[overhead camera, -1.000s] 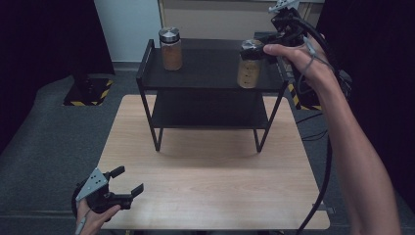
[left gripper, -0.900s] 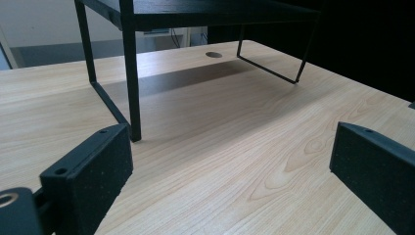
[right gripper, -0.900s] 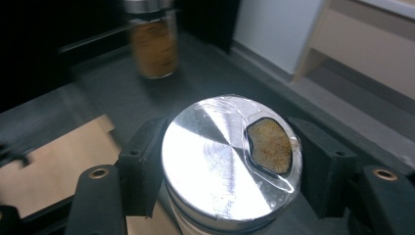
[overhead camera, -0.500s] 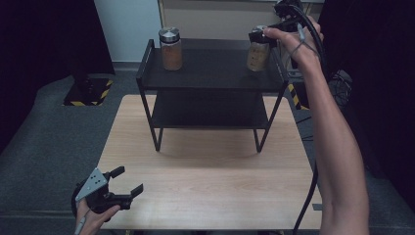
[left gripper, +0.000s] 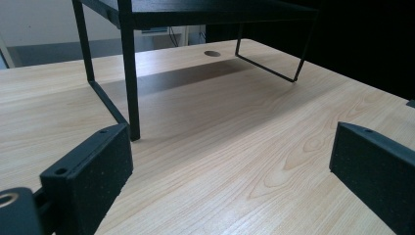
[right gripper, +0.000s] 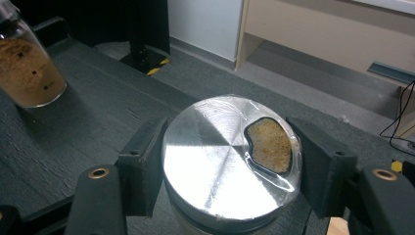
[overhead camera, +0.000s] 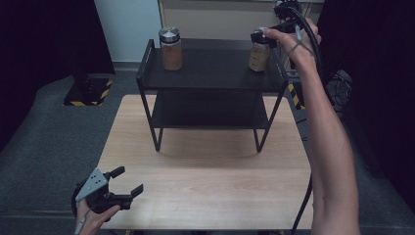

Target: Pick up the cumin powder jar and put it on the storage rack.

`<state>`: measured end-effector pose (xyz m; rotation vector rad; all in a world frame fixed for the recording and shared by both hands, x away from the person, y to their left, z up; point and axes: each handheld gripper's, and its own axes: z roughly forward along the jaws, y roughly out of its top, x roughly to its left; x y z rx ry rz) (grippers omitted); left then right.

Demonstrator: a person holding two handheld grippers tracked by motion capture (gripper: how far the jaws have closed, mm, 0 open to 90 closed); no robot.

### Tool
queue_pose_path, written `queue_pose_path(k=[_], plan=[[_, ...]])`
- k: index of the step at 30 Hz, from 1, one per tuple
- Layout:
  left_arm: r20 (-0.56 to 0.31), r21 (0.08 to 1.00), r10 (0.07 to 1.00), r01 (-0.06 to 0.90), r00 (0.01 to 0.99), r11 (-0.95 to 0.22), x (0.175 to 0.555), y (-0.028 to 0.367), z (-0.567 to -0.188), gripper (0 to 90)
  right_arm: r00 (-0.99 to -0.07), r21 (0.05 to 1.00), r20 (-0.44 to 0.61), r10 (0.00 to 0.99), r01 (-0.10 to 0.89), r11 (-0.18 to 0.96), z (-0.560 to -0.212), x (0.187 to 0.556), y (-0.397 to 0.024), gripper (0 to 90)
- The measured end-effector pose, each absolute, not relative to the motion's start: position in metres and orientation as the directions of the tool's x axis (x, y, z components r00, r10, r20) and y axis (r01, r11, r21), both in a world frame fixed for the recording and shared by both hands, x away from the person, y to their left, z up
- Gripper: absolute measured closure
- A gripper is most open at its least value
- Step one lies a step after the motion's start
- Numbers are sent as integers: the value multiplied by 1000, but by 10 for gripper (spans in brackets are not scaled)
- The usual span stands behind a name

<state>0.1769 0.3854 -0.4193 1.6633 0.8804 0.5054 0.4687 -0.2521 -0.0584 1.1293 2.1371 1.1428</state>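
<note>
On shelf rack top, 2 o'clock corner: right gripper clamps upright spice jar by its lid, directly above; left gripper open, far.

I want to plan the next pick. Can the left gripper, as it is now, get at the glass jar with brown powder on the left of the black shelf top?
Probably yes: the left gripper is open and holds nothing, and bare wooden table lies between it and the black shelf. The glass jar stands alone on top.

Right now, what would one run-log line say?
right gripper: shut on jar lid | jar: top of shelf | left gripper: open, idle over table
</note>
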Motion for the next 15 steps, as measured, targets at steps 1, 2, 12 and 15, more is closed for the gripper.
queue_pose_path(k=[1, 2, 12, 15], plan=[[-117, 954, 769, 287, 628, -89, 177, 385, -419, 12, -551, 836, -18, 834, 449, 315, -59, 469, -252, 352], [-117, 954, 770, 288, 628, -89, 177, 385, -419, 12, -549, 834, -19, 836, 453, 316, -59, 469, -252, 352], [-117, 954, 768, 285, 629, -89, 177, 385, -419, 12, -542, 844, -7, 840, 448, 296, -68, 468, -256, 349], [-114, 954, 766, 285, 633, -93, 178, 385, -419, 12, -536, 858, -11, 844, 429, 283, -73, 461, -257, 279]])
